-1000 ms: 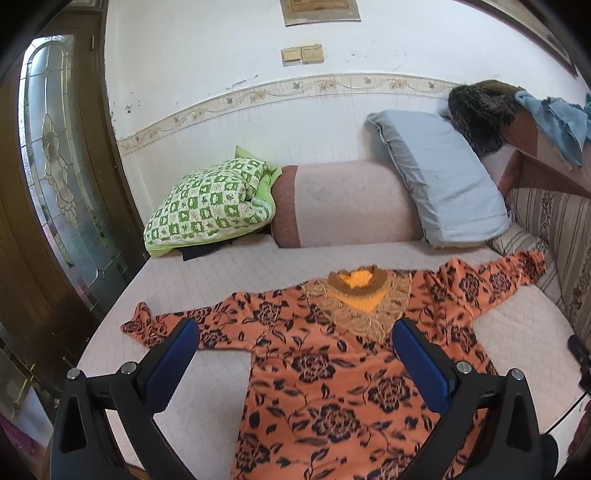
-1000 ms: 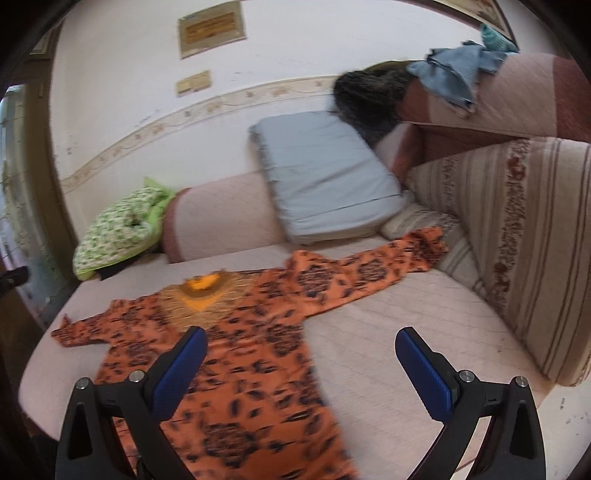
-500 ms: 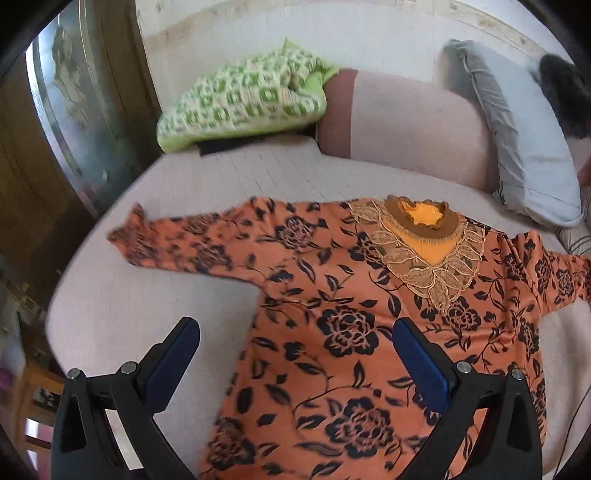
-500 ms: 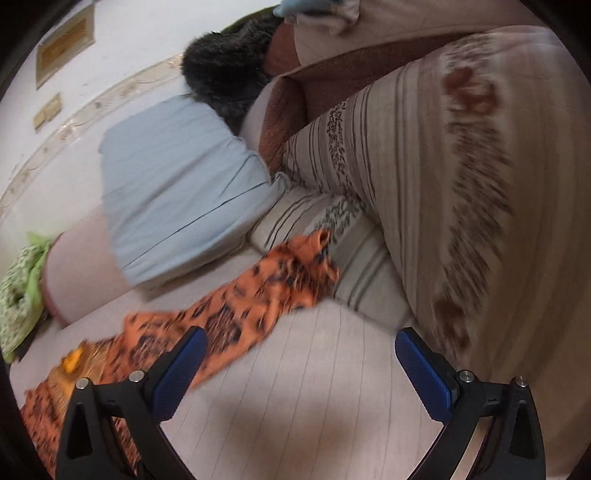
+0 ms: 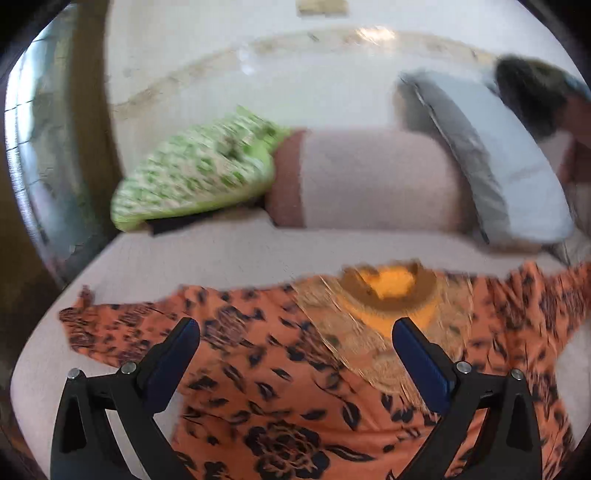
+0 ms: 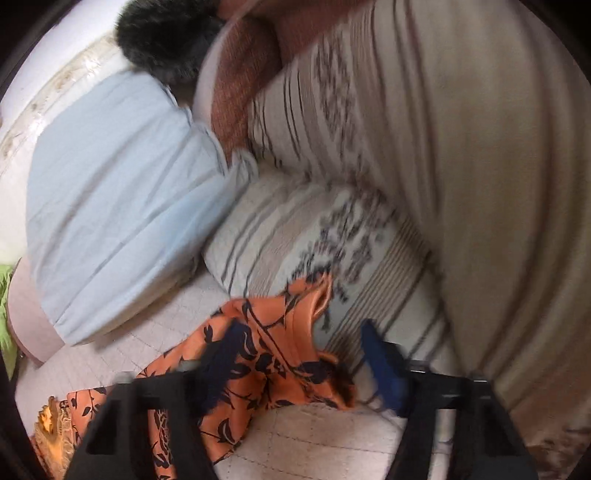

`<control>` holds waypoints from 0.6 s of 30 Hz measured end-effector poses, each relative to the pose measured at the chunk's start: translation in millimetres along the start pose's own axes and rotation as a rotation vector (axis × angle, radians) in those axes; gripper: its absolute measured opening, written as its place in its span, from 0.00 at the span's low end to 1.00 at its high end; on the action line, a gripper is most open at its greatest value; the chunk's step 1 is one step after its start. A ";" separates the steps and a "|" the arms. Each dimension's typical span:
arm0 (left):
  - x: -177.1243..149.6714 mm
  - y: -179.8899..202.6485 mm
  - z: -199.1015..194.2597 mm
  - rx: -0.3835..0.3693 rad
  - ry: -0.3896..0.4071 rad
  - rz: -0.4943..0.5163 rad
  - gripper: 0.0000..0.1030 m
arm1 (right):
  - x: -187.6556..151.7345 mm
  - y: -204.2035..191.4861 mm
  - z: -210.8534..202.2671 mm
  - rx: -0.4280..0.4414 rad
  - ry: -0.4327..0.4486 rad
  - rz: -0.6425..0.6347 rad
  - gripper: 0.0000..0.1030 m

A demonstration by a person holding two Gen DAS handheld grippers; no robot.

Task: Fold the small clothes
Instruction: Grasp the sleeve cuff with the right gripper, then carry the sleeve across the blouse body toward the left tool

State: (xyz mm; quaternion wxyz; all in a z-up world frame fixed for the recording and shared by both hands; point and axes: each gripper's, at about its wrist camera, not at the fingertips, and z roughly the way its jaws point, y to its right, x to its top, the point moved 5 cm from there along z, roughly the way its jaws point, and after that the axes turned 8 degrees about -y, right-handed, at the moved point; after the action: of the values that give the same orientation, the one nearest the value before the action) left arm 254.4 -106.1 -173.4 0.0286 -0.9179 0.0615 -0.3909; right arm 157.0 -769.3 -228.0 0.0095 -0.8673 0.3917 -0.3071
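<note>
An orange top with black flowers (image 5: 280,380) lies spread flat on the pale quilted seat (image 5: 221,258), its gold-embroidered neckline (image 5: 391,288) toward the back. My left gripper (image 5: 295,339) is open and empty, hovering over the top's left shoulder. In the right wrist view, my right gripper (image 6: 299,350) is open around the end of the top's right sleeve (image 6: 280,343), which lies bunched between the blue pads against a striped cushion. The jaws have narrowed but still stand apart; the frame is blurred.
A green checked pillow (image 5: 195,173), a pink bolster (image 5: 373,181) and a grey-blue pillow (image 5: 498,162) line the back wall. Striped cushions (image 6: 424,147) stand at the right, with a dark furry item (image 6: 166,33) above. A glazed wooden door (image 5: 44,147) stands at the left.
The right gripper has moved in onto the sleeve end, and its jaws have narrowed around it. The left gripper has tilted up and shifted over the top's left shoulder.
</note>
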 end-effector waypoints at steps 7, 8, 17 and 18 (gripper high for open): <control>-10.6 -27.1 35.6 0.008 -0.095 -0.032 1.00 | -20.5 -37.1 -37.6 0.236 0.017 0.068 0.06; -8.9 -36.6 36.0 0.026 -0.090 -0.051 1.00 | -24.0 -50.4 -51.0 0.281 0.022 0.060 0.06; 1.0 -117.3 38.0 0.162 -0.068 -0.154 1.00 | -92.0 -264.5 -179.0 0.776 -0.055 -0.076 0.06; 0.6 -127.4 39.1 0.178 -0.073 -0.164 1.00 | -108.2 -291.6 -188.7 0.815 -0.076 -0.099 0.06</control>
State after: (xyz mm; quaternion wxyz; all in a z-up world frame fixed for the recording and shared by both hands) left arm 294.5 20.2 -187.2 0.0802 -0.9274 -0.0501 -0.3620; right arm 196.8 -450.7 -56.8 0.3521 -0.8209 0.1953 -0.4051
